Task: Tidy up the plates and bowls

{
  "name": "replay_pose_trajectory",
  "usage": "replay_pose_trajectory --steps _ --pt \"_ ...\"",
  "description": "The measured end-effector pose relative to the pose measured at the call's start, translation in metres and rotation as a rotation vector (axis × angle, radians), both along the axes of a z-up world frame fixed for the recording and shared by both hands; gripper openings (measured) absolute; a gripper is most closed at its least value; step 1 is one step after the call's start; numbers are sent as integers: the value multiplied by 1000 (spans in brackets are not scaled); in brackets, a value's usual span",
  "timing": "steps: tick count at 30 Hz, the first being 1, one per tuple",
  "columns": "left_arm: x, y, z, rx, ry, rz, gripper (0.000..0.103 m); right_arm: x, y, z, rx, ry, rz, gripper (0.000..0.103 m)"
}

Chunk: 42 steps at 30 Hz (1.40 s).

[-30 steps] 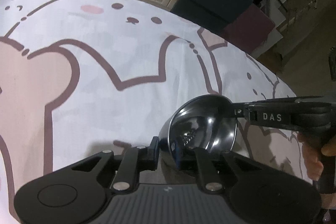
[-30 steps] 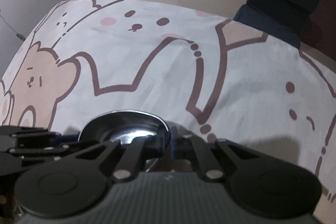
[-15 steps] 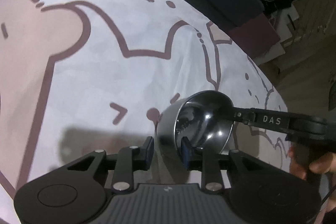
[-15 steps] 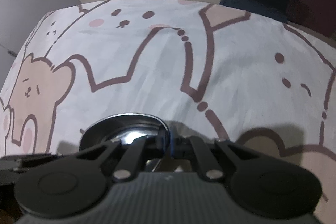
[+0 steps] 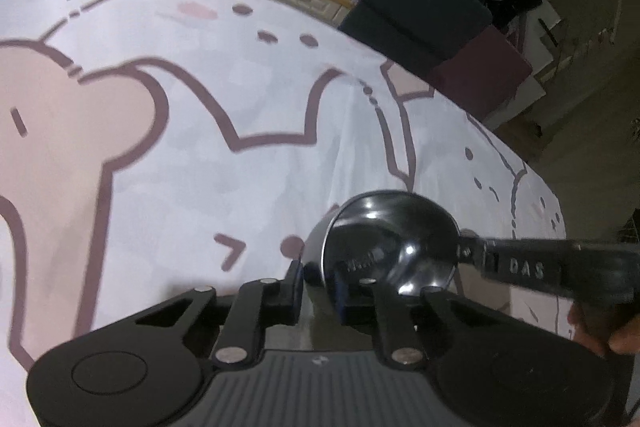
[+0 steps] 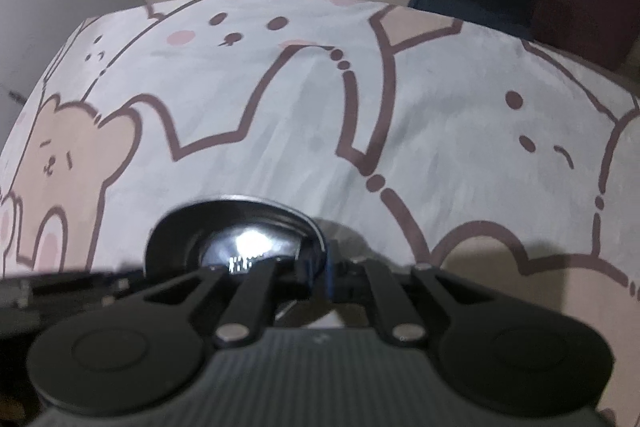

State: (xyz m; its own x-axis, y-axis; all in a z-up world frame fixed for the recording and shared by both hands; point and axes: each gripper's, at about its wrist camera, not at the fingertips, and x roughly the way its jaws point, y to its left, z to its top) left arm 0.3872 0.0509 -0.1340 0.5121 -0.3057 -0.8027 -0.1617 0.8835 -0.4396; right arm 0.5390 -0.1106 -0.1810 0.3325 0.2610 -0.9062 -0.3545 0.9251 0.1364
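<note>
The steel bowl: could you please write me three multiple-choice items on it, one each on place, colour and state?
1. The steel bowl is over: A a sink; B a bear-print cloth; C a shelf.
2. Its colour: A shiny metal; B red; C white.
3. The jaws of the right gripper are: A wide open; B shut on nothing; C shut on the bowl's rim.

Key: B, bear outlines spread all around it; A, its inside mirrors the light; C, the rim sits pinched between the pads.
</note>
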Motion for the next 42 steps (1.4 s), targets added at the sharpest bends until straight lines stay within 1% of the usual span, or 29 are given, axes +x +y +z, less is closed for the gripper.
replay_pose_trajectory --steps 4,11,13,17,19,26,33,37,42 --pt "-8 5 15 15 -37 3 14 -11 2 11 4 -18 16 9" --pt "-36 9 47 63 -111 -9 14 -39 1 32 62 -28 -7 8" --pt "-46 10 54 61 -128 -8 14 -50 0 38 84 -34 -23 6" --pt "-67 14 66 52 -160 -6 14 -72 -3 48 125 -43 -50 6" --pt "-75 15 66 41 -158 -5 14 -83 -6 51 147 -49 -71 6" --pt "-96 9 65 38 -144 -36 15 -113 -16 41 193 -26 -146 5" --pt "-101 1 56 43 -118 -73 15 -132 -34 24 265 28 -254 6" --pt "-105 2 62 49 -132 -80 15 -139 -43 15 310 60 -303 6" --pt "-114 11 67 39 -149 -58 15 -146 -42 21 348 56 -318 6"
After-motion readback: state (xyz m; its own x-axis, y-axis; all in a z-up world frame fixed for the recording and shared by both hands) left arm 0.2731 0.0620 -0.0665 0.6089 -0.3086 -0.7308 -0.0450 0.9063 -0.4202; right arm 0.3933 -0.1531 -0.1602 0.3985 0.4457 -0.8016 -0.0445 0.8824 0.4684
